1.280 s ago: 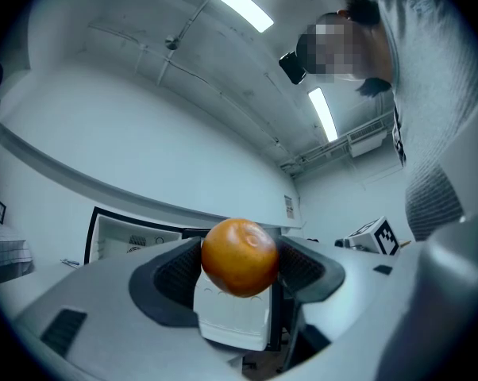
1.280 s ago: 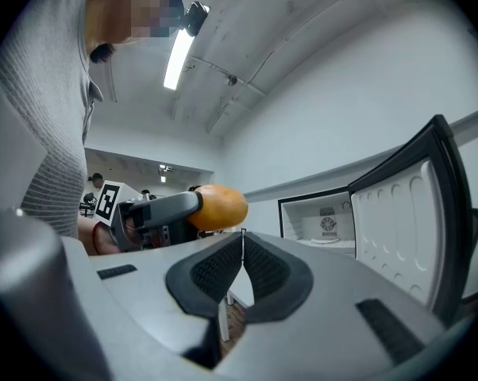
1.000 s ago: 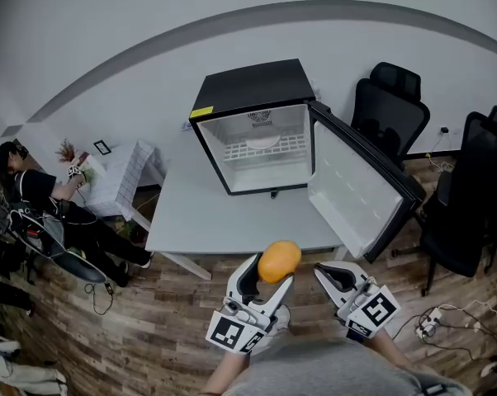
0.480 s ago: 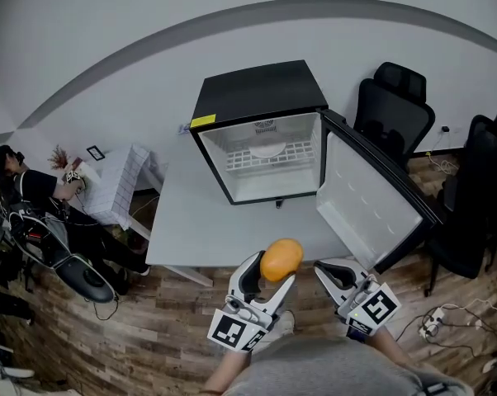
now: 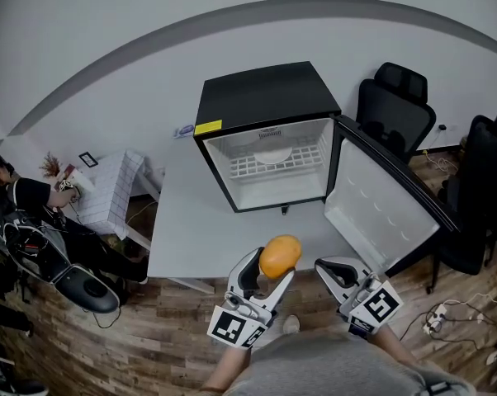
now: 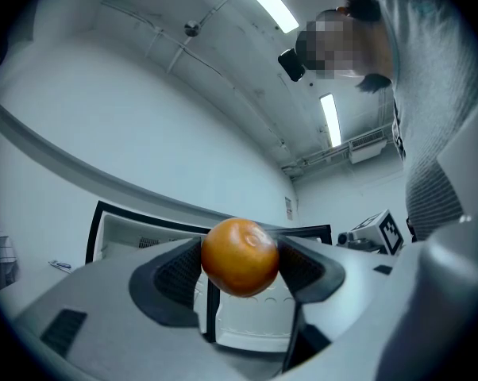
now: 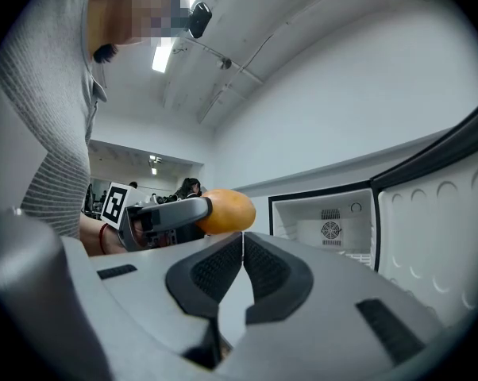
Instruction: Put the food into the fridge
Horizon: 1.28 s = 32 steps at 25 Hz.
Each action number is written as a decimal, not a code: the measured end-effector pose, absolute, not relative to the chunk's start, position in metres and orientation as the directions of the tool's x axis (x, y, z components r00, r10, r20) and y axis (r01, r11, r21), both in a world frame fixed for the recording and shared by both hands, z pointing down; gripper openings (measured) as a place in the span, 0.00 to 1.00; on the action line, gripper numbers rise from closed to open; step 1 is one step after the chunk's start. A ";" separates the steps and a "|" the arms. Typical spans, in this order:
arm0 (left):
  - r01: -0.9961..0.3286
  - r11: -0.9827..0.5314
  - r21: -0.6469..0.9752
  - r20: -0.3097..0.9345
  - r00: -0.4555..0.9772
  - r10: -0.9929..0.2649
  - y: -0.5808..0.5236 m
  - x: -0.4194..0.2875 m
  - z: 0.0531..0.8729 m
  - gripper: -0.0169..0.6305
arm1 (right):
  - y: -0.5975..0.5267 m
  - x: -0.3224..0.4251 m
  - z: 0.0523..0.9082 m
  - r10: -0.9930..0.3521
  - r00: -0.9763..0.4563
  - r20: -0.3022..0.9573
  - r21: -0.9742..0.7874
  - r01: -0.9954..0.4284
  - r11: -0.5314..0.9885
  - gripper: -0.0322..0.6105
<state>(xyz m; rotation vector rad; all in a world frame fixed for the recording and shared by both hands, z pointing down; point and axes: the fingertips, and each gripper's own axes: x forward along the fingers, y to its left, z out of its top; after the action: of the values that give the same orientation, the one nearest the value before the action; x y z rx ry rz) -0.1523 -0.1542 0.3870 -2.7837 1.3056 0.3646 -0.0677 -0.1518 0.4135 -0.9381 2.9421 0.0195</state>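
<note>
- The orange (image 5: 279, 256) is found clamped between the jaws of the left gripper (image 6: 239, 270), at lower centre of the head view, in the air over the near edge of the table (image 5: 191, 221).
- In the left gripper view both pads are seen pressed against the fruit's sides.
- The right gripper (image 7: 242, 267) is noted with its jaws closed together and nothing between them; it is held just right of the left gripper.
- The fridge (image 5: 265, 106) is located at upper centre of the head view, standing on the table, well apart from the orange.
- Its door (image 5: 381, 213) is swung open to the right.
- A white wire shelf (image 5: 273, 162) is seen inside.
- Black chairs (image 5: 393, 106) are recorded at upper right.
</note>
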 end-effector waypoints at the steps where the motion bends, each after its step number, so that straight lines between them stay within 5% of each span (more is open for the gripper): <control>1: -0.761 -0.646 0.057 -0.231 0.619 -0.750 -0.158 -0.156 0.387 0.49 | -0.155 -0.071 0.413 -0.581 -0.812 -0.057 -0.003 -0.582 0.813 0.07; 32: -0.733 -0.677 0.064 -0.221 0.652 -0.726 -0.251 -0.188 0.409 0.49 | -0.239 -0.095 0.419 -0.650 -0.758 -0.049 0.005 -0.651 0.759 0.07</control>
<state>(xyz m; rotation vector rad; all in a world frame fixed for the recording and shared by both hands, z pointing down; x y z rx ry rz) -0.1875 -0.2515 0.4087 -2.8265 1.2482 0.3567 -0.0946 -0.2393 0.4189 -1.0750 2.9044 0.0345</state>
